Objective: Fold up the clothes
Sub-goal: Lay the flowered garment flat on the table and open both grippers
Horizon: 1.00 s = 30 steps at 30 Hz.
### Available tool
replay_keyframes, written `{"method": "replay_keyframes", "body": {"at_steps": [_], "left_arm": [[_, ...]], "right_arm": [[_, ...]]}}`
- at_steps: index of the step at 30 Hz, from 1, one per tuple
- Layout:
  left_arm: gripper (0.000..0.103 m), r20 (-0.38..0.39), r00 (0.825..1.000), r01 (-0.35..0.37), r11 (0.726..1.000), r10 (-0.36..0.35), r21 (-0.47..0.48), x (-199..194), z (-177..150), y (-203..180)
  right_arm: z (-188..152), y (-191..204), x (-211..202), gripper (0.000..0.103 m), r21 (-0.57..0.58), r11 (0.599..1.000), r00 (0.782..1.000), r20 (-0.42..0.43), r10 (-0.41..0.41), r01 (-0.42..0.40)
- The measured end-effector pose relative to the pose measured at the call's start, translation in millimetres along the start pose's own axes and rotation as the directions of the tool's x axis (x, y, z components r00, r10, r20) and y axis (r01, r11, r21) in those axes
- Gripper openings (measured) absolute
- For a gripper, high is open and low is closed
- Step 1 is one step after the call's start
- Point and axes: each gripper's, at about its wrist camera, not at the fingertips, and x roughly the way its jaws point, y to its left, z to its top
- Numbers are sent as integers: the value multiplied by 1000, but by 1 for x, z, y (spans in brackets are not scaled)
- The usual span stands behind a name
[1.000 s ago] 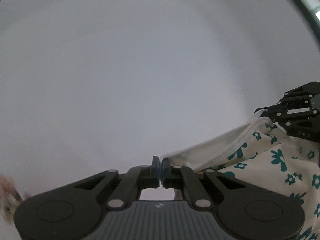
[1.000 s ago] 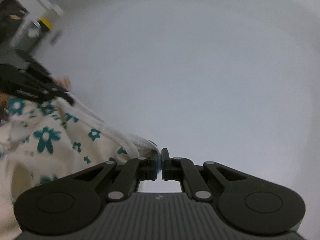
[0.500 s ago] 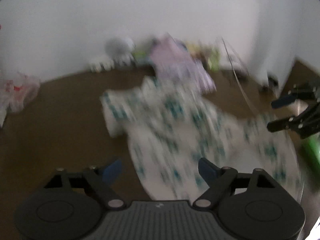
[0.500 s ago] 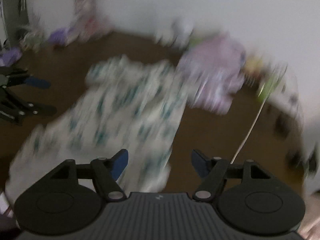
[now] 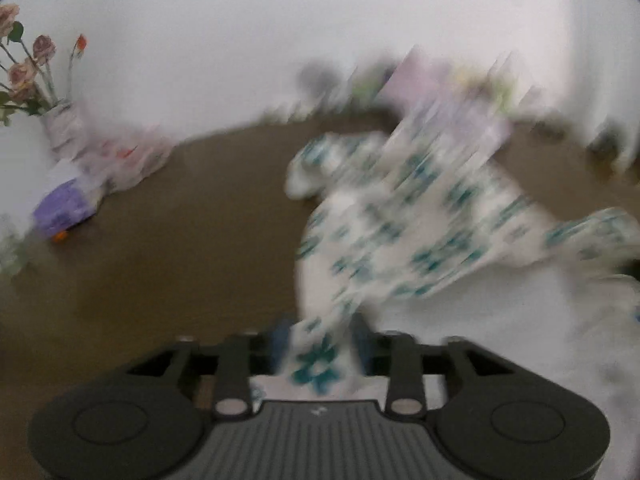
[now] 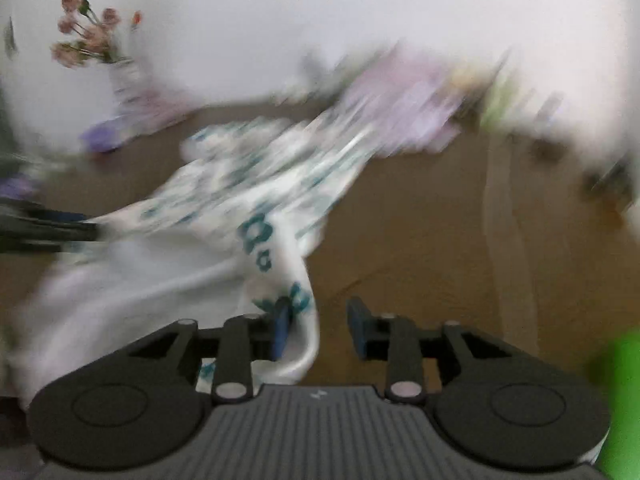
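Since half a second ago both grippers have dropped onto the floral garment, and their fingers have narrowed. The left gripper has a fold of cloth between part-open fingers; the right gripper stands part open, cloth against its left finger. The garment lies spread on the brown table, a vase of flowers far left.
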Motion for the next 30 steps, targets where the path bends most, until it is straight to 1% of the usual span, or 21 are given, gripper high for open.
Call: {"method": "replay_keyframes", "body": {"at_steps": [1, 2, 3, 4, 5, 6, 7, 8, 10, 12, 13, 15, 17, 18, 19, 20, 23, 25, 27, 28, 30], "left_arm": [[74, 39, 999, 37, 999, -36, -24, -8, -1, -3], [75, 61, 996, 61, 997, -58, -43, -10, -1, -10], [75, 66, 994, 93, 994, -90, -53, -6, -2, -19], [75, 63, 991, 123, 991, -119, -60, -1, -3, -28], [72, 40, 990, 135, 989, -133, -57, 8, -3, -38], [70, 25, 992, 126, 990, -125, -54, 11, -5, -44], [69, 13, 994, 113, 992, -113, -55, 13, -7, -49], [67, 13, 996, 88, 994, -87, -64, 13, -10, -52], [67, 23, 997, 71, 994, -69, -85, 17, -20, -53], [67, 27, 998, 64, 993, -61, -104, 25, -28, -52], [67, 25, 999, 47, 994, -45, -102, 32, -30, -54], [69, 21, 1000, 17, 995, -16, -98, 44, -32, -57], [71, 13, 1000, 14, 996, -13, -87, 51, -31, -59], [73, 9, 1000, 14, 996, -13, -82, 54, -30, -59], [78, 5, 1000, 21, 997, -20, -79, 58, -28, -57], [82, 0, 1000, 21, 997, -21, -77, 62, -26, -55], [85, -4, 1000, -21, 994, 21, -109, 69, -21, -45], [86, -12, 1000, -26, 994, 24, -110, 68, -20, -44], [94, -25, 999, -31, 994, 29, -103, 64, -23, -47], [102, -34, 999, -29, 994, 26, -103, 62, -25, -47], [103, -37, 999, -26, 995, 22, -100, 58, -28, -49]], "right_arm": [[3, -1, -7, 32, 6, 999, 999, 37, 33, -34], [5, 0, -10, 32, 20, 992, 990, 64, 122, -124], [5, 2, -7, 32, 26, 974, 972, 77, 221, -224], [5, 7, 0, 34, 21, 955, 953, 76, 294, -297], [2, 14, 11, 35, 3, 959, 958, 54, 283, -284], [-2, 19, 21, 35, -15, 980, 979, 30, 201, -201], [-6, 23, 31, 35, -35, 993, 993, 8, 117, -116], [-8, 27, 38, 33, -52, 996, 998, -6, 70, -70], [-8, 29, 44, 35, -76, 994, 996, -15, 83, -84], [-7, 31, 50, 49, -99, 990, 995, -23, 95, -97], [-7, 32, 52, 52, -111, 988, 994, -28, 101, -104], [-7, 35, 58, 63, -134, 984, 993, -37, 113, -117], [-7, 37, 64, 71, -157, 979, 991, -46, 125, -131], [-7, 38, 67, 82, -169, 976, 990, -51, 131, -138], [-7, 40, 70, 89, -180, 973, 989, -56, 137, -144], [-7, 41, 73, 103, -192, 970, 988, -61, 142, -151], [-6, 44, 77, 103, -196, 970, 989, -62, 137, -146], [-6, 47, 79, 103, -194, 971, 990, -60, 129, -139], [-5, 49, 80, 103, -192, 973, 991, -59, 122, -131], [-5, 49, 81, 103, -190, 973, 991, -59, 121, -130], [-5, 49, 80, 103, -187, 973, 991, -60, 123, -132]]}}
